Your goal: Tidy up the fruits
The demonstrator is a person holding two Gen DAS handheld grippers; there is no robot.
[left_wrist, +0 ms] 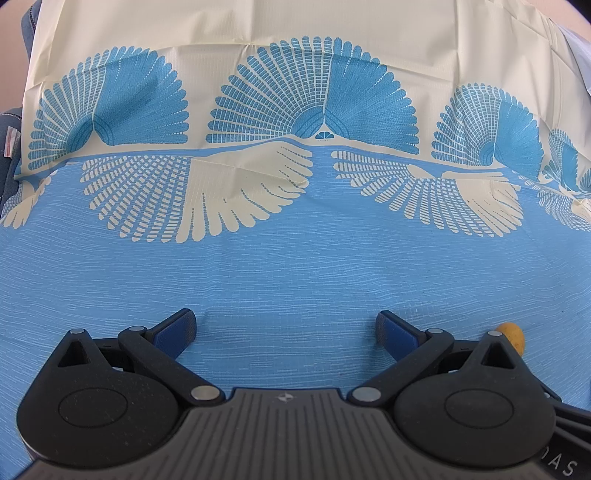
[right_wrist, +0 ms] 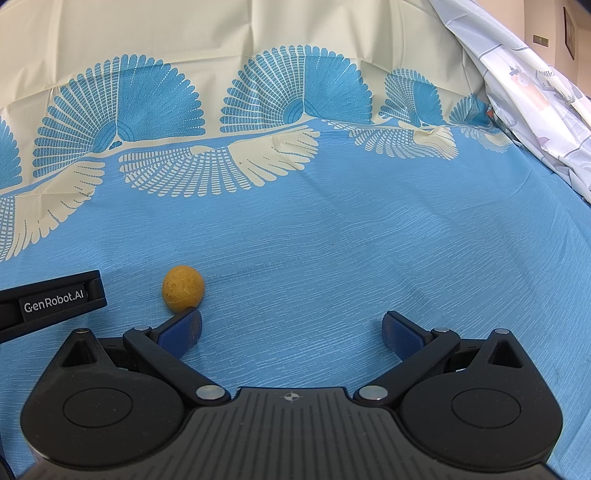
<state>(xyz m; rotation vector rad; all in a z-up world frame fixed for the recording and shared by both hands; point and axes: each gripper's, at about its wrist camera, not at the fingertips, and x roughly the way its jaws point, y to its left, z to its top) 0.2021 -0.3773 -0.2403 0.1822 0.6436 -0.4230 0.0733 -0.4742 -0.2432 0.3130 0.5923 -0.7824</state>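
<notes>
Left hand-held gripper [left_wrist: 285, 328]: jaws spread wide, nothing between them, poised low over the cloth [left_wrist: 295, 266]. Right hand-held gripper [right_wrist: 291, 328]: likewise spread wide and empty.

Fruit [right_wrist: 183, 288]: one small round orange-yellow piece lying on the cloth, just ahead of the right gripper's left finger [right_wrist: 183, 328] and outside the jaw gap; the fingertip overlaps its lower edge in that view, and contact cannot be confirmed. From the left wrist view the fruit [left_wrist: 512, 335] shows only partly, behind the gripper's right-hand housing.

The left gripper's black body, marked "GenRobot.AI", enters the right wrist view at the left edge, near the fruit but apart from it. Nothing lies between either pair of fingers.

Surface: covered by a blue cloth with fine woven streaks, bordered farther off by cream and blue fan motifs, then plain cream; creases visible. A pale printed fabric [right_wrist: 532, 92] is bunched at the far right. Beige wall [right_wrist: 532, 22] in the upper right corner; dark blue material [left_wrist: 11, 147] beyond the cloth's left edge.
</notes>
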